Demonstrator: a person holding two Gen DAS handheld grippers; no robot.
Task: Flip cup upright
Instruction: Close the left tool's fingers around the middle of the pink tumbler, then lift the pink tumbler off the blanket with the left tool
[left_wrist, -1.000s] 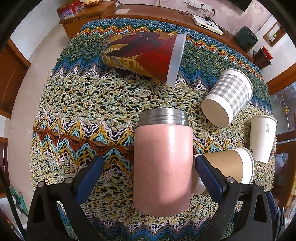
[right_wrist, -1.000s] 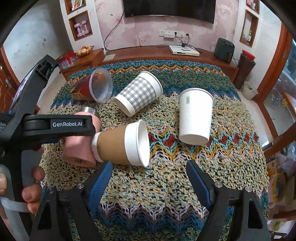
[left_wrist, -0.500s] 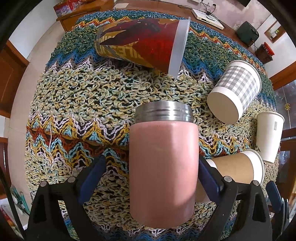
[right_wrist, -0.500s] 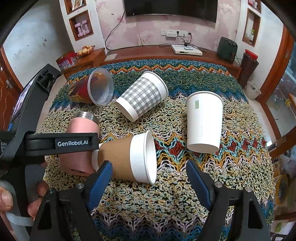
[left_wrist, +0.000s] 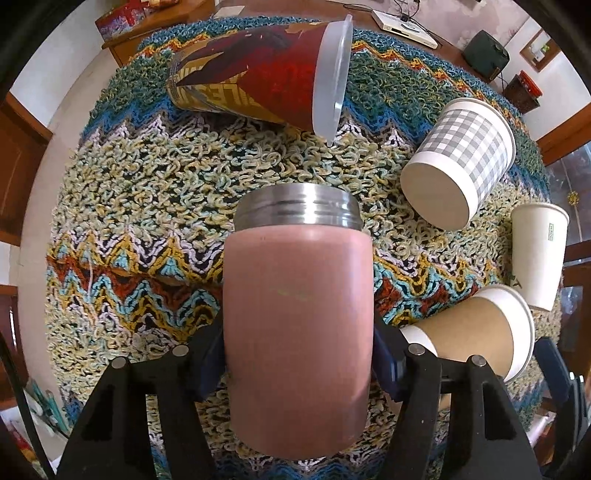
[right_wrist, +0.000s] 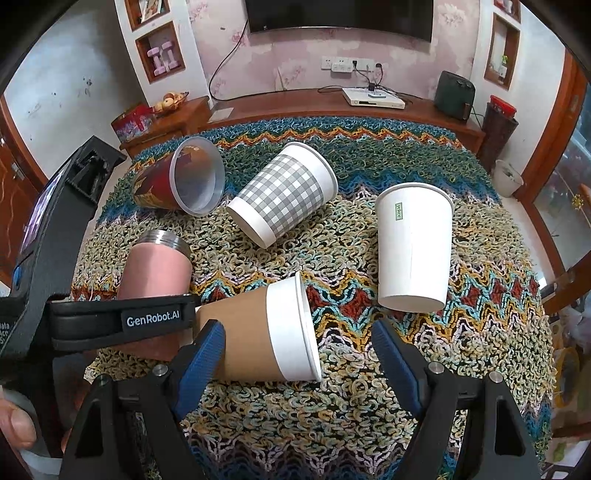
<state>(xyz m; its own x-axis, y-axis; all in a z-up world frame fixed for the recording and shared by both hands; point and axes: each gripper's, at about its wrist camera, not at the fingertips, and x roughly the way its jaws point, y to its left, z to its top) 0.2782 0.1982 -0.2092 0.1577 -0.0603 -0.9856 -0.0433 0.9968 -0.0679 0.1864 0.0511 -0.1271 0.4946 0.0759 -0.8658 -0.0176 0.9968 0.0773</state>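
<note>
1. Left gripper (left_wrist: 299, 362) clamped on the pink cup (left_wrist: 297, 332), blue pads pressed on both its sides near the base; steel rim points away from the camera.
2. Pink cup lies on its side on the counter (right_wrist: 369, 406) (knitted zigzag cover), just beside the brown cup (right_wrist: 258, 332).
3. Right gripper (right_wrist: 297, 363) spread wide, holding nothing, hovering over the brown cup's mouth end.
4. Printed cup (right_wrist: 177, 182), checked cup (right_wrist: 284, 194) and white cup (right_wrist: 412, 247) lie tipped over farther back.
</note>
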